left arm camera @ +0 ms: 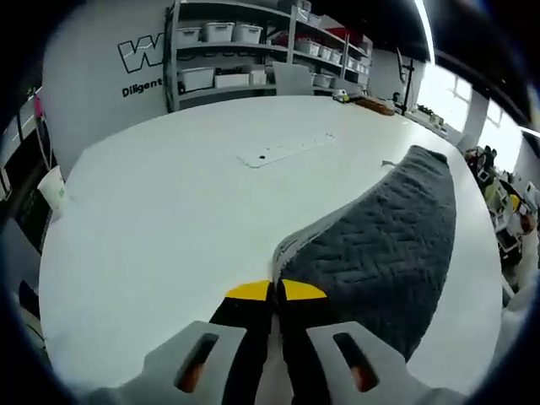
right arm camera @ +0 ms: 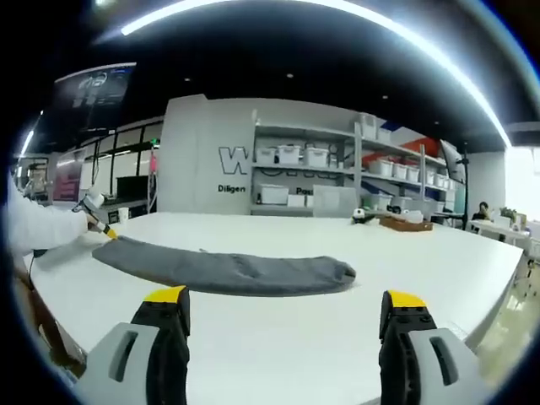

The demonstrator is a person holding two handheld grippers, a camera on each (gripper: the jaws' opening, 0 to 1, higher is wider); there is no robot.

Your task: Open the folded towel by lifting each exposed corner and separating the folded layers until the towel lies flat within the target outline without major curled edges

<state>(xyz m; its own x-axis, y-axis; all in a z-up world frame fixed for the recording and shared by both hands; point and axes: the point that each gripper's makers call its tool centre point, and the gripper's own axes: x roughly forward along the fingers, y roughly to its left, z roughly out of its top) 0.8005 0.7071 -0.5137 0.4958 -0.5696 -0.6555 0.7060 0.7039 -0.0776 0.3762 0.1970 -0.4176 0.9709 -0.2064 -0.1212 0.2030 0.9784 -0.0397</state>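
Your left tool (left arm camera: 276,292) has its yellow-tipped jaws pressed together on the near corner of the dark grey quilted towel (left arm camera: 384,236), pinching the pale hem where the fabric comes to a point. From that corner the towel runs away from you in a long folded band across the white tabletop (left arm camera: 169,211), its far end rounded and lying toward the tabletop's far edge. In the right gripper view the same towel (right arm camera: 228,272) lies as a low, narrow roll stretched crosswise ahead of your right tool (right arm camera: 283,308), whose jaws stand wide apart with nothing between them, well short of the fabric. The left tool (right arm camera: 99,224) shows there at the towel's left end, so the long axis runs from that held corner across to the free right end. The free end looks the natural job for your right tool: you would have to reach forward and to the right to meet it. The towel is folded and not yet spread; no target outline can be made out on the tabletop.
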